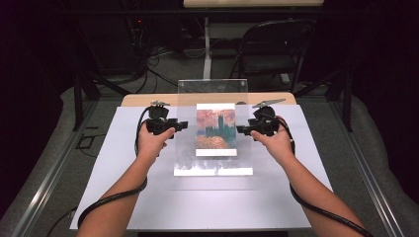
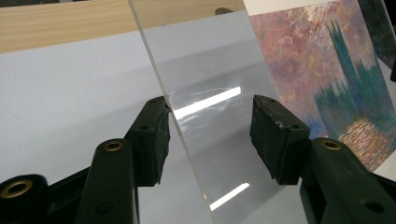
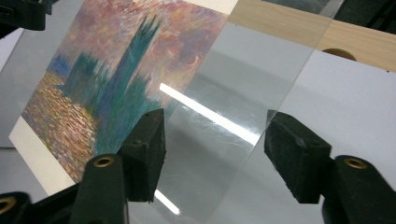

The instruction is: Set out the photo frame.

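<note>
While two bare forearms reach in from the near edge of the high view, each hand holds a black two-jaw gripper at one side edge of a clear, rectangular acrylic sheet (image 1: 213,148). The sheet lies over the middle of a white mat (image 1: 148,197) covering a light wooden table (image 1: 143,99), with its near edge down on the mat and its far edge lifted, so that it slopes up and away from the person.

Under the sheet lies a printed picture (image 1: 216,129), a painting of blue-green towers against a pink and orange sky over golden water, with a white border.

The left gripper (image 1: 182,125) meets the sheet's left edge. In the left gripper view, its jaws stand about half open: one pad (image 2: 154,135) touches the sheet's edge, while the other pad (image 2: 275,135) stands apart, seen through the plastic. The edge runs between the two, and no firm clamp is visible.

The right gripper (image 1: 240,130) meets the sheet's right edge. In the right gripper view, its jaws are likewise about half open, with the sheet's edge passing between the pads (image 3: 147,149). Whether either pad presses the plastic cannot be told.

Black cables trail from both grippers back along the forearms.
</note>
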`<state>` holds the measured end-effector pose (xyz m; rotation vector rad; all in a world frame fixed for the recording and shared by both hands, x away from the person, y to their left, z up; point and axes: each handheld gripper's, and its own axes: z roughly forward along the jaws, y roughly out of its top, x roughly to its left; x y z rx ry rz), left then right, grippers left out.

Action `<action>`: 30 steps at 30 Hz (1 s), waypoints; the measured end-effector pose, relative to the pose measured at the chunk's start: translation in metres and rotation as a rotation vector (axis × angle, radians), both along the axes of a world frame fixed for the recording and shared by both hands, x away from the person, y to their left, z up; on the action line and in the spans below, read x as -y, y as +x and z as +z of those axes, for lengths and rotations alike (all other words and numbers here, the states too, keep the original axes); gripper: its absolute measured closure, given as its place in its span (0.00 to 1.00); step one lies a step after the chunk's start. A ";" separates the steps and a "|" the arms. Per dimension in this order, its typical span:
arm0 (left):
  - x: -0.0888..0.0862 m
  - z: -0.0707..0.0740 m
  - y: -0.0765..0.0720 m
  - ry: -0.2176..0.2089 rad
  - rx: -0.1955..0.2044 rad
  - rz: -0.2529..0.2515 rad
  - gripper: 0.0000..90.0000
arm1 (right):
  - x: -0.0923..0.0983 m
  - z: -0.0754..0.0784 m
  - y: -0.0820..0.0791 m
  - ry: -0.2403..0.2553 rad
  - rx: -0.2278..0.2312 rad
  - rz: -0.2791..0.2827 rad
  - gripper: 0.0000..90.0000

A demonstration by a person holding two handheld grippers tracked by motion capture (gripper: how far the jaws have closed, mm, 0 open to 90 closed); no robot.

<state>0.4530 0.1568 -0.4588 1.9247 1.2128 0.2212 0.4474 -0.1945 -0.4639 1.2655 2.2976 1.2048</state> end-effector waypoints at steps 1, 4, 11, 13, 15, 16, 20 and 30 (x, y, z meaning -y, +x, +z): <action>0.000 0.001 -0.002 -0.006 0.004 0.002 0.54 | 0.001 0.001 -0.001 0.005 -0.003 0.000 0.45; -0.004 0.003 -0.005 -0.015 0.013 -0.008 0.58 | 0.005 0.003 -0.004 0.024 0.004 0.005 0.50; -0.008 0.010 -0.016 -0.016 0.039 -0.027 0.62 | 0.008 0.010 -0.014 0.032 0.021 0.010 0.55; -0.009 0.011 -0.019 -0.017 0.046 -0.031 0.63 | 0.009 0.012 -0.018 0.027 0.021 0.010 0.57; -0.010 0.013 -0.022 -0.020 0.056 -0.033 0.65 | 0.010 0.014 -0.021 0.028 0.036 0.013 0.58; -0.011 0.014 -0.024 -0.020 0.057 -0.034 0.65 | 0.010 0.015 -0.022 0.028 0.034 0.013 0.59; -0.011 0.018 -0.032 -0.008 0.075 -0.042 0.67 | 0.010 0.019 -0.028 0.028 0.044 0.015 0.61; -0.015 0.022 -0.047 -0.011 0.115 -0.057 0.71 | 0.010 0.026 -0.044 -0.004 0.078 0.032 0.64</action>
